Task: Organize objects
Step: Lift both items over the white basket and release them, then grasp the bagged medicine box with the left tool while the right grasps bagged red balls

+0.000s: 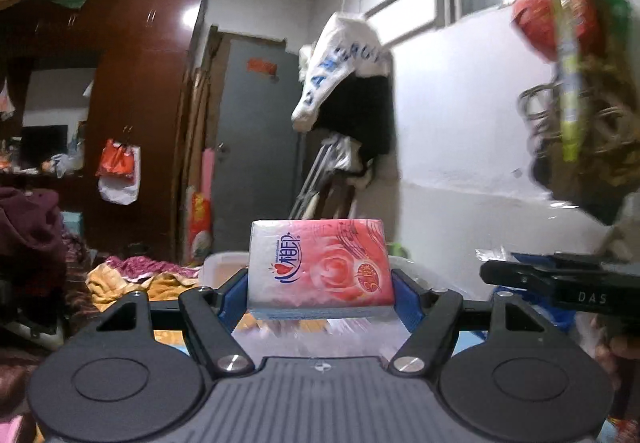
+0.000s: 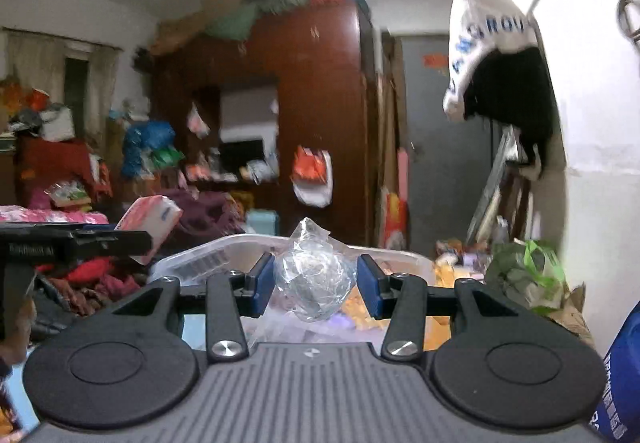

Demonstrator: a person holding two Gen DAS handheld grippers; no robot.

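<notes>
My left gripper point(image 1: 320, 283) is shut on a pink tissue pack point(image 1: 318, 267) with a rose print, held upright above a clear plastic bin point(image 1: 224, 263). The same pack point(image 2: 150, 219) and the left gripper point(image 2: 120, 241) show at the left of the right wrist view. My right gripper point(image 2: 316, 279) is shut on a crumpled clear plastic bag point(image 2: 314, 271) with something grey inside, held over the same clear bin point(image 2: 224, 253). The right gripper point(image 1: 560, 277) shows at the right edge of the left wrist view.
A brown wardrobe point(image 1: 136, 91) and a grey door point(image 1: 256, 131) stand behind. Clothes hang on the white wall point(image 1: 348, 83). Piled clothes point(image 2: 92, 275) lie at the left. A green bag point(image 2: 524, 275) sits at the right by the wall. Bags point(image 1: 576, 83) hang at upper right.
</notes>
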